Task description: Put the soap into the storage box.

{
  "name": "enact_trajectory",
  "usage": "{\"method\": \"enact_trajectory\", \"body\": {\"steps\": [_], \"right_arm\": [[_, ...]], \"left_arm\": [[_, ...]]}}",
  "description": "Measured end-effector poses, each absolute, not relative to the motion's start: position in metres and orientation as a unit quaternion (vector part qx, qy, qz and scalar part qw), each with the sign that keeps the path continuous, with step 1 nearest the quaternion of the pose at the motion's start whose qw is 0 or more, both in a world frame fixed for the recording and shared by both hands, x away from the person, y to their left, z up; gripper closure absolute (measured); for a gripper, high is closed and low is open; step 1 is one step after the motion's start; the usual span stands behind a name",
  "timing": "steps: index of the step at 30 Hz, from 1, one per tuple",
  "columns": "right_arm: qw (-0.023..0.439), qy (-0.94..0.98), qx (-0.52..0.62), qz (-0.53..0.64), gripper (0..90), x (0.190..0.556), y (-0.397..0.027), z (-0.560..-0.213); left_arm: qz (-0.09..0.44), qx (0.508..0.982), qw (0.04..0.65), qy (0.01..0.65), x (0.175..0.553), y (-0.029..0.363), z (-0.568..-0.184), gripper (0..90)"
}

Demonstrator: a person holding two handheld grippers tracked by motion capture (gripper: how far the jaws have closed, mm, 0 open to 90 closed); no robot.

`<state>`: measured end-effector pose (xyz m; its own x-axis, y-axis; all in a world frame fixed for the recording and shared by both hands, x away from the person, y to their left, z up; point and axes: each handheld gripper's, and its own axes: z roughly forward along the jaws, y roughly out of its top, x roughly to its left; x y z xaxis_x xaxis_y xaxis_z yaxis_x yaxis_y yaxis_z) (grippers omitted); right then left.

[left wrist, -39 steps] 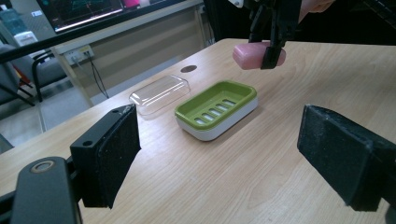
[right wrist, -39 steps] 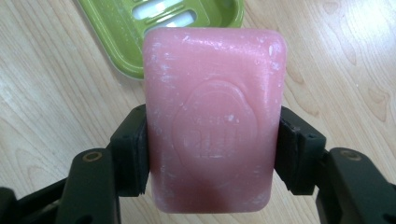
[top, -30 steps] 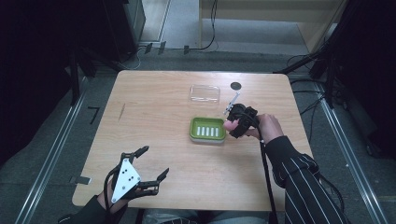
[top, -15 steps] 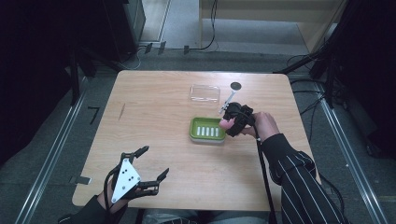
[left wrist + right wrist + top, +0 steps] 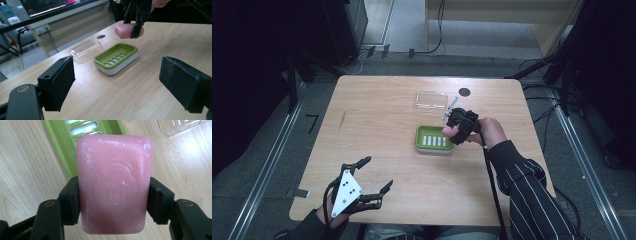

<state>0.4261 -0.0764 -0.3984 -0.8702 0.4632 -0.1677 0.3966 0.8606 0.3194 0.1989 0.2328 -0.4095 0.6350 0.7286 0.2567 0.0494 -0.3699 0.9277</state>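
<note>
A pink soap bar (image 5: 114, 182) is being gripped by the right gripper (image 5: 460, 126), its two black pads pressed against the bar's long sides, as seen at the centre of the right gripper view. In the high view the bar (image 5: 450, 130) is being held just right of centre of the frame, over the right end of the green soap dish (image 5: 433, 139). In the left gripper view the bar (image 5: 125, 31) is being carried clear above the far end of the dish (image 5: 116, 57), not touching it. The dish's slotted floor is lying bare. A clear plastic lid (image 5: 432, 99) is resting on the wooden table (image 5: 377, 130) just above the dish in the high view. The left gripper (image 5: 364, 182) is being held at the lower left of that frame, jaws spread wide with nothing between them.
</note>
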Motion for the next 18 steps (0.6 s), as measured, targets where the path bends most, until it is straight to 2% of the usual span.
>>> {"method": "enact_trajectory", "body": {"steps": [18], "right_arm": [[0.124,0.961,0.194,0.151,38.4,0.431,-0.059,-0.393]], "left_arm": [[0.341,0.754,0.498,0.259,0.199,0.233,-0.409,13.6]]}}
